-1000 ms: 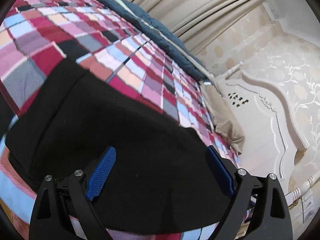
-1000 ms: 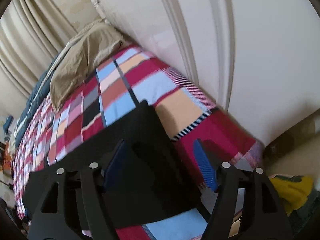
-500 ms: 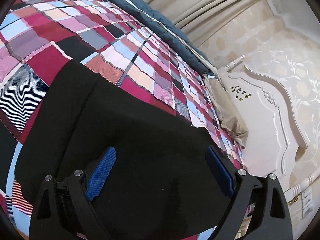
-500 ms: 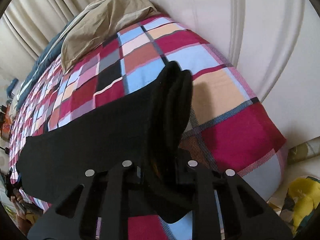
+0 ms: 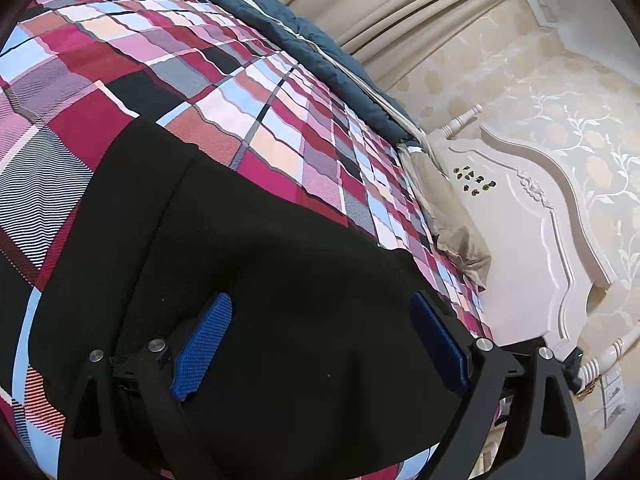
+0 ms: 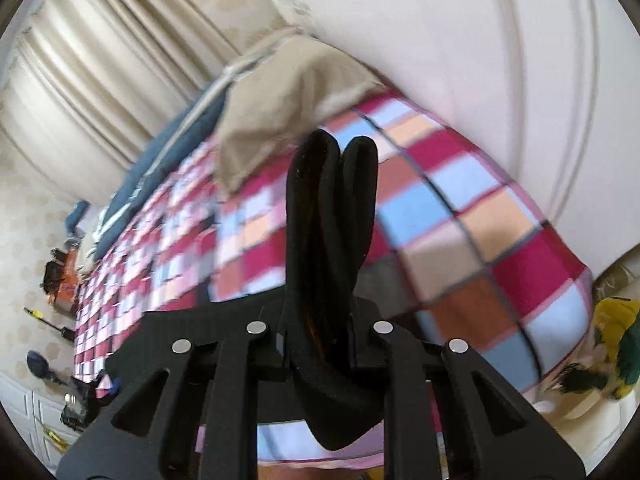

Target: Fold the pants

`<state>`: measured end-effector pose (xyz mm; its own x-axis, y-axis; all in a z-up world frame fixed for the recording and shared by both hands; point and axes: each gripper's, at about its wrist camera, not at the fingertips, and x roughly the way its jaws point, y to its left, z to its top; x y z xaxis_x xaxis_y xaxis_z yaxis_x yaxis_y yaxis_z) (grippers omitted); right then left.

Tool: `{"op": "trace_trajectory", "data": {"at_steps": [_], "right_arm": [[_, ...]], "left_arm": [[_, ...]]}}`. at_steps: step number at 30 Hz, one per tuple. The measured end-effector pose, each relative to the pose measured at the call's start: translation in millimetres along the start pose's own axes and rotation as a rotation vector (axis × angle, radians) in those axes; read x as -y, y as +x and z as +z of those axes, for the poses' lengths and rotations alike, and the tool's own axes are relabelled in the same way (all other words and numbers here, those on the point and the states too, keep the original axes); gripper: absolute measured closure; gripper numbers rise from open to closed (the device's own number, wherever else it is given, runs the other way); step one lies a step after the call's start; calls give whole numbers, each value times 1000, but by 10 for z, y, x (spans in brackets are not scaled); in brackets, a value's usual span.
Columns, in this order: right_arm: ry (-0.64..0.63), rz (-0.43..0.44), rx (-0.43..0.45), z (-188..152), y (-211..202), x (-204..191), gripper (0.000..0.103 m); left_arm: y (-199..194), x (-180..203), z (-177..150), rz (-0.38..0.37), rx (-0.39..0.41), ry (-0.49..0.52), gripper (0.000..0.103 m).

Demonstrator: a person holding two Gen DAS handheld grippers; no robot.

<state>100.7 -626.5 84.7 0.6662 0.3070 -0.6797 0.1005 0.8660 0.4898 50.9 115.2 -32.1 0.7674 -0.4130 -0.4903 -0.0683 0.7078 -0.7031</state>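
Black pants lie spread on a plaid bedspread in the left wrist view. My left gripper hovers just over the cloth, open, its blue pads wide apart with nothing pinched. In the right wrist view my right gripper is shut on a bunched end of the black pants. That end sticks up in a double fold between the closed fingers, lifted off the bedspread. The pads are hidden by cloth.
A tan pillow and a dark blue quilt lie along the far side of the bed. A white carved headboard and curtains stand behind. Yellow-green items and floor clutter lie beside the bed.
My right gripper closed on the end of the pants and lifted it up off the bed. The left gripper stayed open and crept slightly farther over the cloth.
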Motion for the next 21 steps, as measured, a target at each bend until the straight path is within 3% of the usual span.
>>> {"op": "trace_trajectory", "data": {"at_steps": [7, 12, 17, 21], "right_arm": [[-127, 99, 21, -94, -67, -1081, 86], [-203, 164, -16, -300, 135, -1770, 86], [-276, 159, -68, -639, 544, -2306, 86], [-374, 78, -123, -1019, 1006, -2668, 86]], "left_arm": [[-23, -9, -8, -15, -2, 2, 13], [-28, -4, -18, -23, 1, 17, 13], [-24, -1, -20, -29, 3, 31, 13], [-29, -19, -7, -42, 1, 22, 13]]}}
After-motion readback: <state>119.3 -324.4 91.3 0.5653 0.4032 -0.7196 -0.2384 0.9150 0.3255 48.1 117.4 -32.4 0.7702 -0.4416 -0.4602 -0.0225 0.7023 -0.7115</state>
